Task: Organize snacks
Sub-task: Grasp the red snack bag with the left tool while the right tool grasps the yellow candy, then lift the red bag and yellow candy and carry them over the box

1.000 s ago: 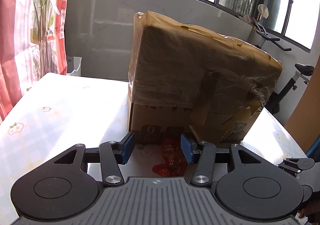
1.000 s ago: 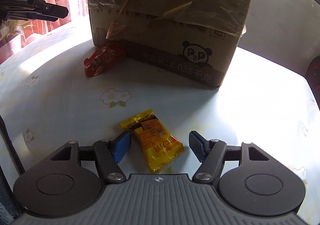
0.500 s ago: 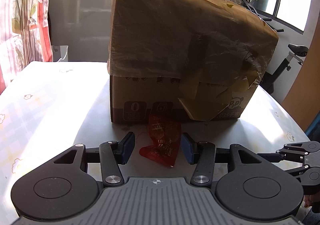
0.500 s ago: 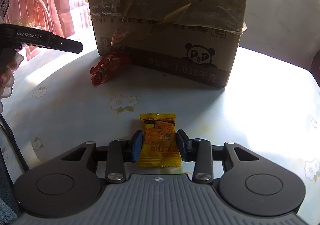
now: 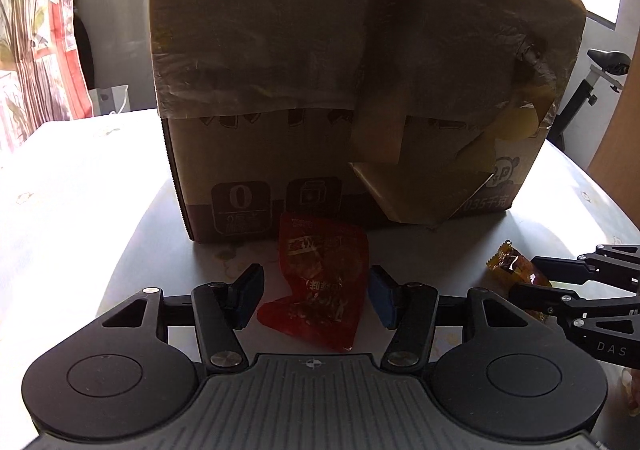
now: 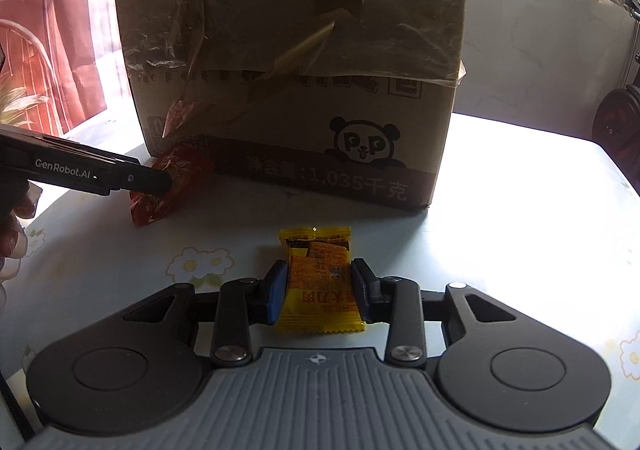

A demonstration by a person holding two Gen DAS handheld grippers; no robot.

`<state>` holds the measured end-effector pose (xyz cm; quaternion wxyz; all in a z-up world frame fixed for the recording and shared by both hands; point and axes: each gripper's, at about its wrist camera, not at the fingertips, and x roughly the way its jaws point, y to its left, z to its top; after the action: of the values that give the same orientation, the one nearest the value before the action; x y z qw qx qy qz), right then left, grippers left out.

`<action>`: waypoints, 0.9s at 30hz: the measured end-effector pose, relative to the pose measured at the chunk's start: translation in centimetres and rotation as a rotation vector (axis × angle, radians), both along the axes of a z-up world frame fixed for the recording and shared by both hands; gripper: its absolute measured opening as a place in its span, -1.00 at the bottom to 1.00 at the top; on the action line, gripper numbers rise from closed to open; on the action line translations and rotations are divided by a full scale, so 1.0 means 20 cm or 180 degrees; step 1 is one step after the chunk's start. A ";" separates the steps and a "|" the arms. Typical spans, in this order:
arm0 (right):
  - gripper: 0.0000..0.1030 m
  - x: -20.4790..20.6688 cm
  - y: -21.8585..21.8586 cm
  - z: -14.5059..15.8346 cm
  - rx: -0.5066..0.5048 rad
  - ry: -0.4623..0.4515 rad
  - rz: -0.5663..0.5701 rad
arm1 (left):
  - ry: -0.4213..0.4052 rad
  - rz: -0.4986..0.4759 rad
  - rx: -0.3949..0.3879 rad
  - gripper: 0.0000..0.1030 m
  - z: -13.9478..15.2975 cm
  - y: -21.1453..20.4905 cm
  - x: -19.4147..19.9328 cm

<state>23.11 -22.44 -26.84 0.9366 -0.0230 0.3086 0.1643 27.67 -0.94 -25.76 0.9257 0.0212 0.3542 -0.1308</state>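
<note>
A red snack packet (image 5: pixel 320 282) lies on the white flowered table (image 5: pixel 80 209), in front of a big taped cardboard box (image 5: pixel 340 69). My left gripper (image 5: pixel 315 298) straddles this packet; its jaws are opening and the blue pads stand just beside the wrapper's edges. In the right wrist view the left gripper (image 6: pixel 154 183) comes in from the left, over the red packet (image 6: pixel 176 185). My right gripper (image 6: pixel 319 290) is shut on a yellow snack packet (image 6: pixel 316 282) that rests on the table (image 6: pixel 520 230). The left wrist view shows that right gripper (image 5: pixel 532 286) holding the yellow packet (image 5: pixel 506 260).
The cardboard box (image 6: pixel 292 49) with a panda print fills the far side of the table. Red patterned curtains (image 5: pixel 44 29) hang at the left, and an exercise bike (image 5: pixel 600 65) stands behind on the right. A person's fingers (image 6: pixel 12 226) show at the left edge.
My left gripper has come down and forward, so the red packet now lies between its fingers. My right gripper has shut on the yellow packet, which turned to lie straight between the pads.
</note>
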 end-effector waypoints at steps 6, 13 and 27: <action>-0.29 0.00 0.00 -0.01 0.0009 -0.0026 -0.0005 | 0.0001 0.0047 0.0086 0.20 -0.05 -0.06 0.02; -0.29 0.00 -0.01 -0.01 0.0024 -0.0028 -0.0002 | -0.0014 0.0116 0.0226 -0.03 -0.05 -0.13 0.01; -0.29 -0.01 0.00 0.00 0.0020 -0.0035 -0.0001 | 0.0169 0.0203 0.0139 -0.07 -0.02 -0.14 -0.15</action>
<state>22.94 -22.52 -26.93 0.9384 -0.0210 0.3029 0.1649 24.68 -3.81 -26.17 0.9190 0.0267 0.3819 -0.0940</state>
